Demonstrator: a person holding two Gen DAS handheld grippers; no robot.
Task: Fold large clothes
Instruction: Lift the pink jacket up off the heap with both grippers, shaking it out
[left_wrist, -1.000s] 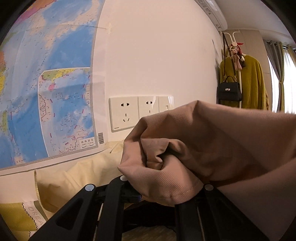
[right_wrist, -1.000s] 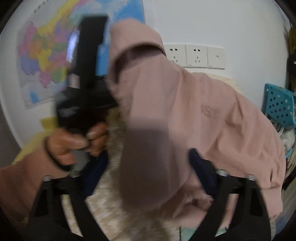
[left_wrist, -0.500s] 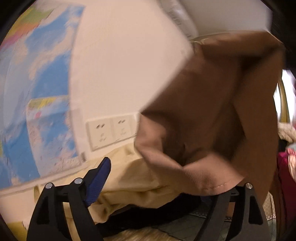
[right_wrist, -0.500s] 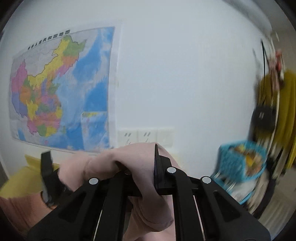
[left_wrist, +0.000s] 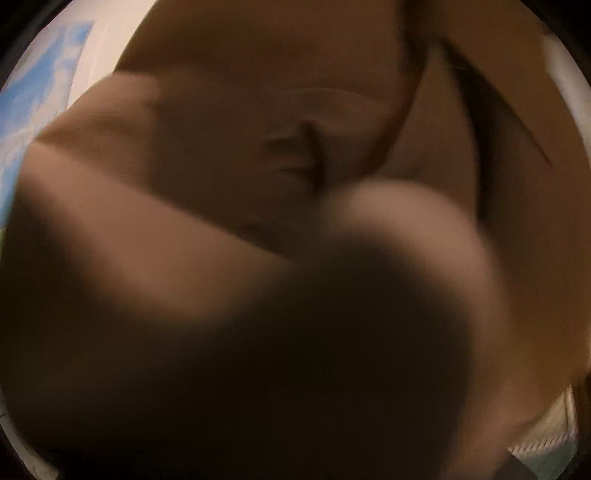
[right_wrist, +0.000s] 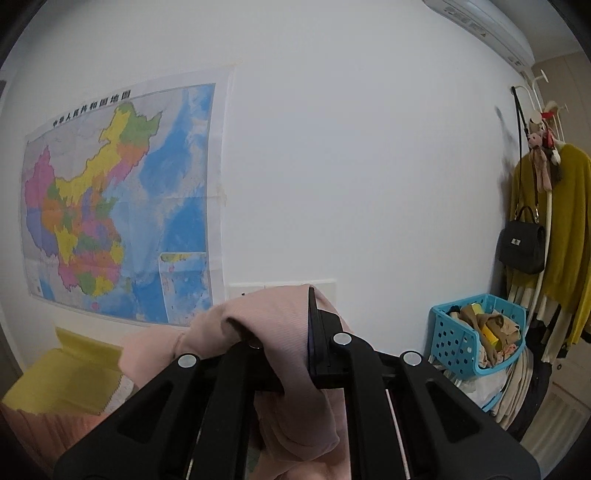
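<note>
The pink garment (right_wrist: 280, 332) is bunched between the fingers of my right gripper (right_wrist: 291, 343), which is shut on it and held up facing the wall. More of the cloth hangs down below the fingers. In the left wrist view the same garment (left_wrist: 258, 184), blurred and brownish in shadow, covers almost the whole lens. My left gripper's fingers are hidden behind the cloth.
A coloured wall map (right_wrist: 118, 206) hangs at the left, with wall sockets (right_wrist: 280, 286) behind the cloth. A yellow pillow (right_wrist: 66, 376) lies lower left. A blue basket (right_wrist: 476, 336) of clothes and a coat rack with a yellow coat (right_wrist: 565, 221) and black handbag (right_wrist: 522, 245) stand at the right.
The left gripper opened half a second ago and the cloth has since swung over its lens. The right gripper closed on the garment, rose and now holds steady.
</note>
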